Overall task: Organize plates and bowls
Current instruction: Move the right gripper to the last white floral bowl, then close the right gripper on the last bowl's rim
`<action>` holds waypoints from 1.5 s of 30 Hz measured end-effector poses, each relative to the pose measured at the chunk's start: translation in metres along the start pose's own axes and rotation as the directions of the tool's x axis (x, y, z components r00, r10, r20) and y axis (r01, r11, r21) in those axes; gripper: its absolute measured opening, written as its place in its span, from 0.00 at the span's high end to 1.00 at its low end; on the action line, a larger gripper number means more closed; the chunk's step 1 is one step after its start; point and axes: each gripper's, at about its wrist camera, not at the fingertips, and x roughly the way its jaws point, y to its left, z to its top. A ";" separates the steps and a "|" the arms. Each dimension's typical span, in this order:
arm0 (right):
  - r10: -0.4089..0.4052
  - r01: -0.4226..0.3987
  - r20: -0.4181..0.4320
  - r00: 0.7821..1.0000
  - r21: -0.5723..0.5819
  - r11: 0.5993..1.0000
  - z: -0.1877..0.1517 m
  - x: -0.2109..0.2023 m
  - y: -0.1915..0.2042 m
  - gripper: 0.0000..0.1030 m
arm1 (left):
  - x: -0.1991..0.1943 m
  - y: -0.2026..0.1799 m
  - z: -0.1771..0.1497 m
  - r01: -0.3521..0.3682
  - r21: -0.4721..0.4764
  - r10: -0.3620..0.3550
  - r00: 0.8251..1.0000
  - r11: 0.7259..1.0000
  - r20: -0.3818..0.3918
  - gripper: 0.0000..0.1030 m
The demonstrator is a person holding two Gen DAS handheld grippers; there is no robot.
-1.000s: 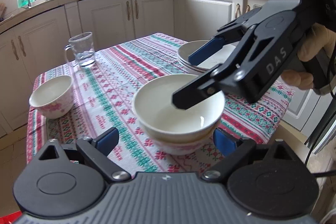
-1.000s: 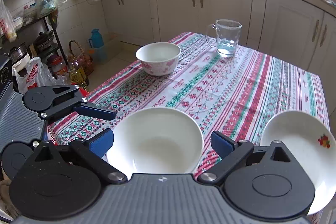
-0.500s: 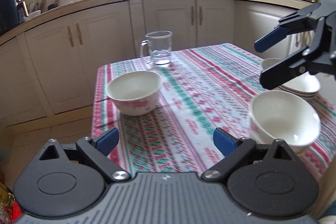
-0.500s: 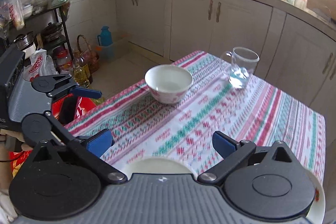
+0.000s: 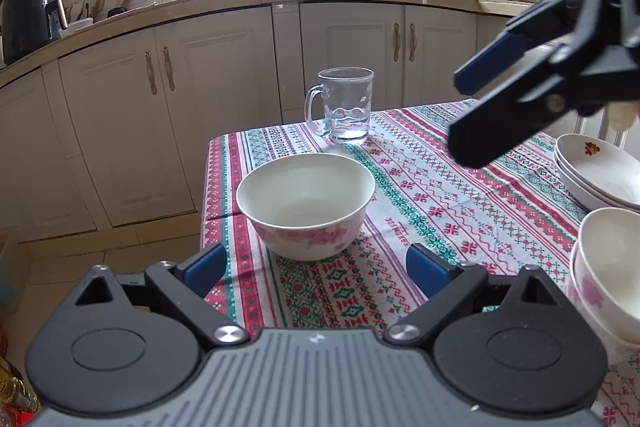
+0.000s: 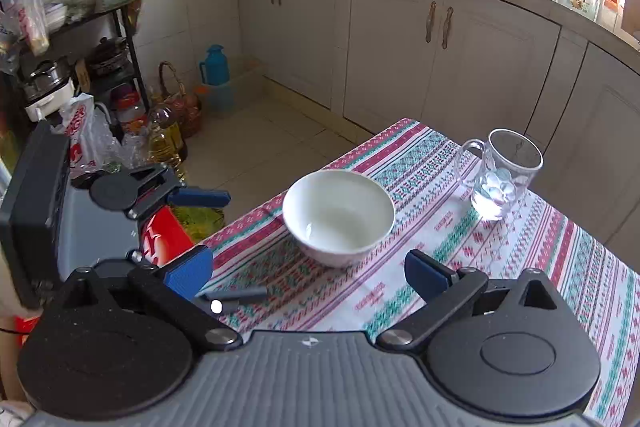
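A white bowl with a pink flower band [image 5: 306, 205] stands near the table's left edge, just ahead of my open, empty left gripper [image 5: 314, 263]. It also shows in the right wrist view [image 6: 339, 217], ahead of my open, empty right gripper [image 6: 308, 271]. The right gripper [image 5: 464, 115] hangs open above the table in the left wrist view. The left gripper [image 6: 216, 247] shows at the table's edge in the right wrist view. Stacked flowered bowls [image 5: 608, 275] sit at the right edge. Stacked white plates [image 5: 596, 175] lie behind them.
A glass mug [image 5: 348, 105] holding a little water stands behind the single bowl, seen too in the right wrist view [image 6: 506, 175]. A patterned cloth [image 5: 432, 195] covers the table. Cabinets [image 5: 224, 107] stand close behind. Bottles and bags [image 6: 160, 143] crowd the floor left.
Both grippers have swung left, away from the stacked bowls toward the single flowered bowl. That bowl now sits centred in front of both. The right gripper has risen above the table.
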 end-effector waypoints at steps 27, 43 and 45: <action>0.030 -0.028 -0.146 0.989 0.011 1.000 0.034 0.134 -0.054 0.14 | 0.066 0.019 0.000 0.049 0.018 -0.049 0.999 0.999 0.010 0.07; 0.081 -0.077 -0.155 0.985 0.036 0.996 0.034 0.153 -0.062 0.31 | 0.076 0.018 0.006 0.070 0.021 -0.071 0.997 0.997 0.017 0.09; 0.081 -0.076 -0.155 0.985 0.034 0.997 0.033 0.153 -0.061 0.31 | 0.076 0.018 0.006 0.071 0.020 -0.072 0.997 0.997 0.016 0.09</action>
